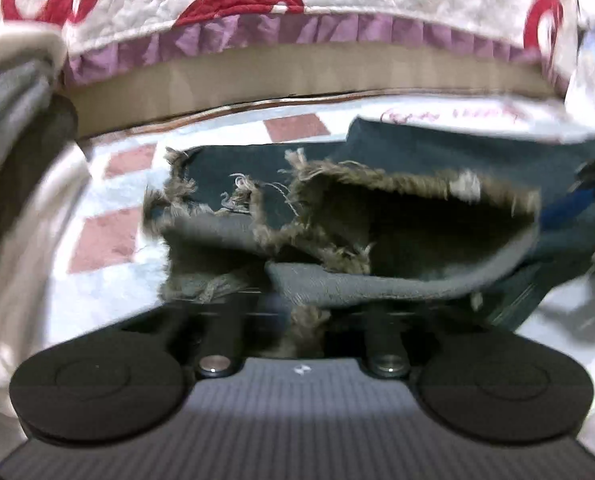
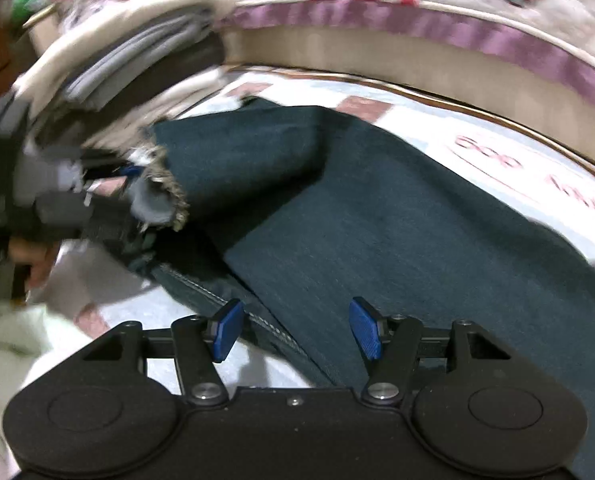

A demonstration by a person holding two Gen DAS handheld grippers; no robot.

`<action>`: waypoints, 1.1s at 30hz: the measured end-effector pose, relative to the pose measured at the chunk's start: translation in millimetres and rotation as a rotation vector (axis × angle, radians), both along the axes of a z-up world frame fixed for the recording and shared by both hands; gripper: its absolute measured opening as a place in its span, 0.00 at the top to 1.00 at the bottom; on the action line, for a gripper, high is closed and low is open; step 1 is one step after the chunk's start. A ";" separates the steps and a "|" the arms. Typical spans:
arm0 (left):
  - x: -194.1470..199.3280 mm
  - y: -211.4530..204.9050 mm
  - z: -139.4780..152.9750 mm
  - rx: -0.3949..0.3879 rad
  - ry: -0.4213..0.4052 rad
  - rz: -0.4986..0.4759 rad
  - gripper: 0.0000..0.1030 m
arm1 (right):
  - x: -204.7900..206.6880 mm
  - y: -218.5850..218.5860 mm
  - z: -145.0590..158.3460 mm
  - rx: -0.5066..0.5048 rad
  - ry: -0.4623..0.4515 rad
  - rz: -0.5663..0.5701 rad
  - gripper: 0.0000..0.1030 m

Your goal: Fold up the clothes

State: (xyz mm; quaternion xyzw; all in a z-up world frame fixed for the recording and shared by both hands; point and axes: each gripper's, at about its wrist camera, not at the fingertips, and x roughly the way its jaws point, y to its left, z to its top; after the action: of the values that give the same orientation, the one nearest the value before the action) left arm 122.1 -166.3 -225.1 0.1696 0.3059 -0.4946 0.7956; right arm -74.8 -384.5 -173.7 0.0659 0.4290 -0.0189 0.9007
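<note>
Right tongs (image 2: 295, 330) hover with their blue pads (image 2: 227, 330) spread apart and nothing between them, just above the dark jeans (image 2: 377, 220) lying on the bed sheet (image 2: 497, 168). One trouser leg runs long from the near edge of the bed away toward the far right, and a stitched seam passes under the gap. Left tongs (image 1: 303, 308), seen in their own camera, are pinched together on the frayed hem (image 1: 377, 200) of the other leg, holding it lifted. That hem is doubled back near the stack of folded clothes (image 2: 137, 64). Judging by this, the free right tongs are nearer the flat cloth.
</note>
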 end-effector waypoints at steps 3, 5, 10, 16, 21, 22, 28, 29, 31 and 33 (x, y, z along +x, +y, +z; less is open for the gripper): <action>6.5 12.0 29.2 -0.079 0.051 0.032 0.98 | 14.0 8.1 -0.7 -0.090 0.036 0.099 0.38; 8.9 24.9 55.5 -0.151 0.094 0.054 0.99 | 18.9 13.4 1.6 -0.132 0.050 0.128 0.38; 25.8 60.5 57.7 -0.143 0.364 0.195 0.99 | 18.1 16.4 14.0 -0.122 0.017 0.141 0.39; 23.7 90.3 5.6 -0.084 0.557 0.328 0.98 | 21.1 18.5 0.7 -0.141 0.029 0.122 0.59; 17.9 75.9 15.5 -0.142 0.464 0.242 0.61 | 16.6 23.3 -0.4 -0.157 0.014 0.084 0.57; 16.0 72.6 14.4 -0.141 0.448 0.229 0.58 | 15.9 25.3 -0.5 -0.172 0.016 0.082 0.53; 14.0 62.1 -3.1 -0.068 0.412 0.228 0.59 | -6.5 21.3 0.5 -0.181 0.041 0.011 0.44; 14.8 59.8 -2.5 -0.064 0.397 0.225 0.70 | -12.9 18.0 -0.3 -0.170 0.049 -0.011 0.43; 16.4 55.3 -1.4 -0.056 0.368 0.218 0.99 | -26.9 13.6 -1.8 -0.187 0.071 -0.046 0.41; 19.7 57.8 12.2 -0.093 0.340 0.222 0.99 | -39.1 9.5 -1.1 -0.204 0.092 -0.073 0.39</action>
State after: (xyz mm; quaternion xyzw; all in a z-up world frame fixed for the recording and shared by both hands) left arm 141.7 -108.6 -212.9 0.0121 0.4292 -0.4391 0.7892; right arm -113.9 -375.0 -174.7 -0.0115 0.4628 -0.0985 0.8809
